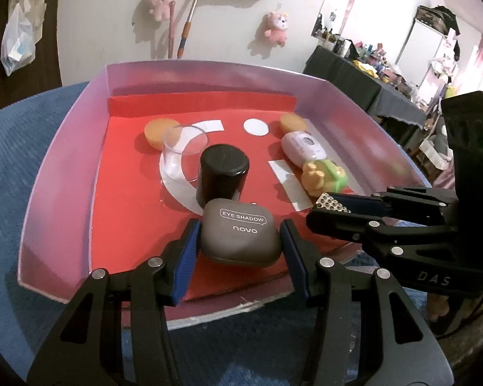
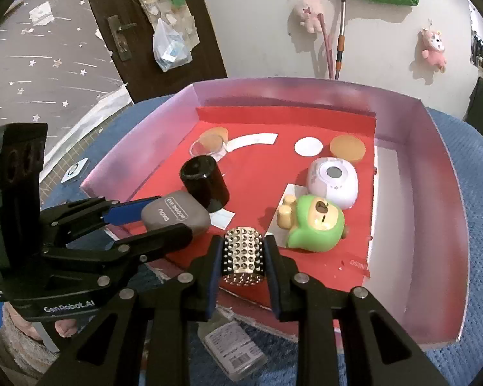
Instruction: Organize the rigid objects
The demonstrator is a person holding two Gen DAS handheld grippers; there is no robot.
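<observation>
Left tool [image 1: 240, 234] grips eyeshadow case [image 1: 240, 233] | right tool [image 2: 243, 254] grips studded cylinder [image 2: 243, 252], base hidden

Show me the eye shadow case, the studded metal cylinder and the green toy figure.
eye shadow case [image 1: 240, 233], left wrist view, its lid.
studded metal cylinder [image 2: 243, 252], right wrist view, its studded side.
green toy figure [image 2: 318, 222], right wrist view, its face.

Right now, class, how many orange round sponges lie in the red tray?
2. One orange sponge sits at the far left behind the clear glass; the other orange sponge sits far right, beyond the white device.
</observation>
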